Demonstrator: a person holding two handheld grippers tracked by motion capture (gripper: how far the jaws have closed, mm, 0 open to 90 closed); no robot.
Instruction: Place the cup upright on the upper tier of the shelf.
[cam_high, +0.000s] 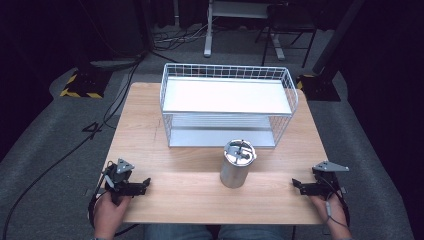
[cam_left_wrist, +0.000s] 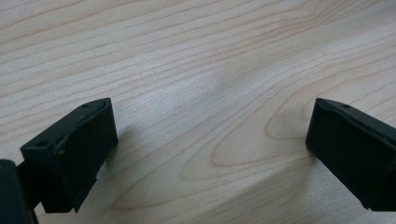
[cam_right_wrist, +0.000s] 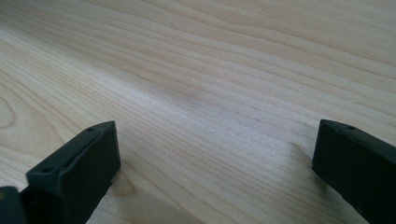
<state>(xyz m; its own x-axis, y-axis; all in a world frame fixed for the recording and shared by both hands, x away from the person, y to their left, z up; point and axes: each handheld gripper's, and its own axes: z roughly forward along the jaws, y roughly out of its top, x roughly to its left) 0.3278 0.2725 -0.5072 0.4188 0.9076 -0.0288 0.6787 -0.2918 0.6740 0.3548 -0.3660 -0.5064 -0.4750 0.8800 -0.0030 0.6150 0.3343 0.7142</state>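
I see both sets of jaws spread wide, gripping nothing: left gripper and right gripper rest low on the table. Steel canister stands upright between them, well apart from both, just before the 2-tier wire rack.

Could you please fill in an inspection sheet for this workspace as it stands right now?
Surface: wooden table, pale grain, no spills seen.
Job's things: metal canister upright near the front middle, lid on; white wire rack with two shelves behind it, both shelves bare.
Clutter: nothing seen.
Grippers: left gripper and right gripper low over the table's front corners, jaws wide apart, holding nothing, both apart from the canister.
Cables: a black cable runs over the floor at left; more lie on the floor beyond the table.
Surroundings: grey carpet, stand bases with yellow-black tape, dark backdrop.
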